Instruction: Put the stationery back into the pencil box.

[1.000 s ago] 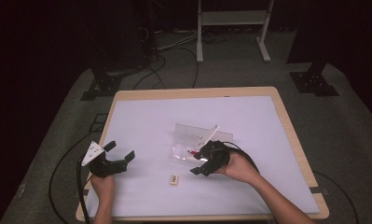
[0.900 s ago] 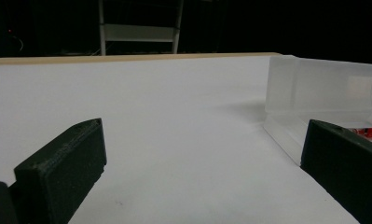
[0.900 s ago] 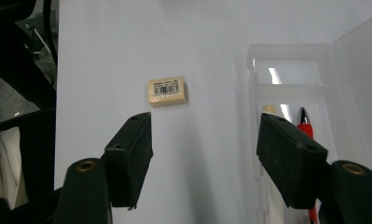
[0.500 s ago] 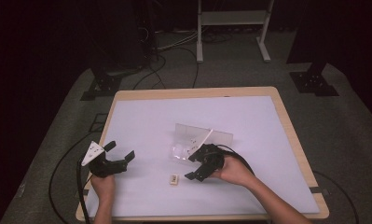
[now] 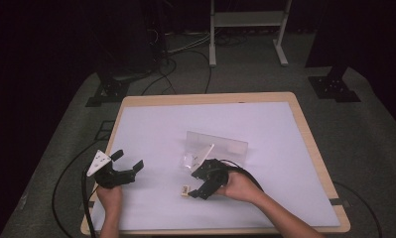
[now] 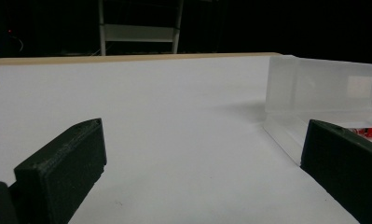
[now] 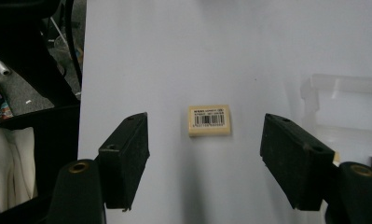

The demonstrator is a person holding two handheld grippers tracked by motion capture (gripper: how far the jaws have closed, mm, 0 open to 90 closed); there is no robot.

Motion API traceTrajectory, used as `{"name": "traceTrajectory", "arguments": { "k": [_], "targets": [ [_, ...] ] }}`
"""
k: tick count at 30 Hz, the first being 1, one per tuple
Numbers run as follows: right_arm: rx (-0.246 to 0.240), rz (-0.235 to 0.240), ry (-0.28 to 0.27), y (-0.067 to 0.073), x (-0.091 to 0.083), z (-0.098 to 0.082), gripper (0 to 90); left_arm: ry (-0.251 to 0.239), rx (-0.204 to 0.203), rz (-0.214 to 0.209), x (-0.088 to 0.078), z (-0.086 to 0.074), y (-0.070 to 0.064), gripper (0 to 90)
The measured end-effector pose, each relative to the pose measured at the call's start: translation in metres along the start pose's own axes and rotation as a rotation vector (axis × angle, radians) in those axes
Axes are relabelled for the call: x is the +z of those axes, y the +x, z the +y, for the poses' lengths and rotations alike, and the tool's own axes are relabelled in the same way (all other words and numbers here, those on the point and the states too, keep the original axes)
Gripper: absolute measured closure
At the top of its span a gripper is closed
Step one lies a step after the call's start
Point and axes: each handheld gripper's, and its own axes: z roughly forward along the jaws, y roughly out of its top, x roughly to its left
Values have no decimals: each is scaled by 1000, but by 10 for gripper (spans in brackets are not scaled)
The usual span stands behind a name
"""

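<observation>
right gripper (image 7: 204, 154), jaws wide, lines up on the eraser (image 7: 210, 120); closing off-centre could skid it across the desk (image 5: 151, 129).

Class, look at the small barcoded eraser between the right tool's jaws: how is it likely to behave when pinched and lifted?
The eraser is a small flat block, so it is probably light and unlikely to roll. It lies flat on the white table, so the low sides give the right tool little to grip; it may slip. Its open jaws stand well clear on both sides.
</observation>
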Motion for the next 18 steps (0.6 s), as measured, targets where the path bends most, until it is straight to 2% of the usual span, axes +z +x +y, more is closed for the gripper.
{"name": "traceTrajectory", "arguments": {
  "k": [10, 18],
  "targets": [
    [2, 11, 15, -1, 17, 7, 322, -2, -3, 0, 0, 0, 0, 0],
    [-4, 21, 49, -5, 35, 8, 332, -1, -3, -1, 0, 0, 0, 0]
  ]
}}
